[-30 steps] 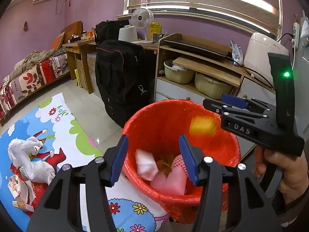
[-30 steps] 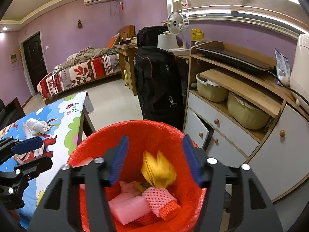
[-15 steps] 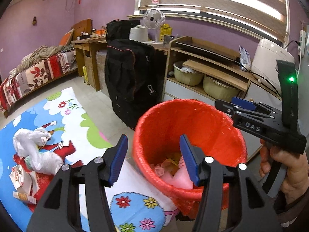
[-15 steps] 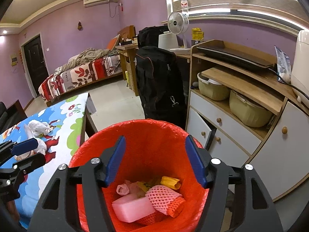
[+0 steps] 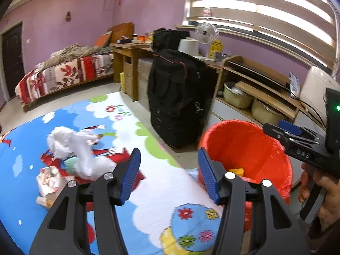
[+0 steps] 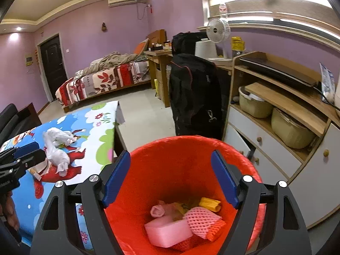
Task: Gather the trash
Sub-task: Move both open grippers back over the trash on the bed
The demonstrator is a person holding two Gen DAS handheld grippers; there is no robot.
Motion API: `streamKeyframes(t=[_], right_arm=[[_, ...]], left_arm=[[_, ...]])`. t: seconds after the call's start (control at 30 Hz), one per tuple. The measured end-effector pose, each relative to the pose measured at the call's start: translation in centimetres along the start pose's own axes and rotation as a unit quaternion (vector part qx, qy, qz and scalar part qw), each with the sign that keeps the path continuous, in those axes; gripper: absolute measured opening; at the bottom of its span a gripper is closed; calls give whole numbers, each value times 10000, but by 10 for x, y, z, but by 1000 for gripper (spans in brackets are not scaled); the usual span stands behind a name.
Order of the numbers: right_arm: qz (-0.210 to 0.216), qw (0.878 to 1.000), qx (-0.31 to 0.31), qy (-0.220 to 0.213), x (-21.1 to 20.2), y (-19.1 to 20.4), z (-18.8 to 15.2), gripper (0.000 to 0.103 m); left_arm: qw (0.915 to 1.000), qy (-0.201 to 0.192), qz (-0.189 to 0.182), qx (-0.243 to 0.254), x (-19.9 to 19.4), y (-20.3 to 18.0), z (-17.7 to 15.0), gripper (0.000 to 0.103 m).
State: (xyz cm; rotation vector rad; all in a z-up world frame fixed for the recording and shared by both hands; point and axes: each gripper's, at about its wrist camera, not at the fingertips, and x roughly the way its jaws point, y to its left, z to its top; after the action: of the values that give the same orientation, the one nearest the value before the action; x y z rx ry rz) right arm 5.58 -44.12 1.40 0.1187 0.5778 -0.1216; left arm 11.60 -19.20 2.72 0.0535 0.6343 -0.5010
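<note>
A red trash bin (image 6: 180, 170) stands by the table's right edge and holds a yellow wrapper (image 6: 210, 204), pink foam (image 6: 167, 231) and pink netting (image 6: 203, 221). My right gripper (image 6: 170, 178) is open and empty above the bin. My left gripper (image 5: 169, 173) is open and empty over the table's edge, left of the bin (image 5: 244, 148). White crumpled tissue (image 5: 74, 148) and a small torn wrapper (image 5: 50, 180) lie on the cartoon tablecloth (image 5: 148, 191). The right gripper also shows in the left wrist view (image 5: 297, 142).
A tall black bag (image 5: 178, 97) stands behind the bin. A wooden cabinet with bowls (image 6: 276, 114) is to the right. A bed (image 5: 63, 74) and a desk (image 5: 129, 63) are at the far wall.
The yellow wrapper fell from the right gripper into the bin. My left gripper swung left, away from the bin, toward the tissue on the table.
</note>
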Motion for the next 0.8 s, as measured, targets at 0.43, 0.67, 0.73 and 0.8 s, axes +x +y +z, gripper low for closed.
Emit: streamKeyframes(t=[0.43, 0.67, 0.73, 0.8], right_arm=[[323, 9992, -235, 26, 5, 37, 1, 77], [451, 9984, -340, 45, 10, 52, 1, 77], [473, 9981, -392, 57, 12, 58, 1, 77], [497, 9977, -447, 78, 14, 63, 0, 77]], left_arm=[[9956, -145, 697, -606, -27, 82, -11, 55], [9913, -96, 1005, -839, -36, 117, -25, 60], [9906, -73, 1041, -889, -37, 124, -29, 61], [9891, -37, 1103, -971, -39, 134, -33, 61]])
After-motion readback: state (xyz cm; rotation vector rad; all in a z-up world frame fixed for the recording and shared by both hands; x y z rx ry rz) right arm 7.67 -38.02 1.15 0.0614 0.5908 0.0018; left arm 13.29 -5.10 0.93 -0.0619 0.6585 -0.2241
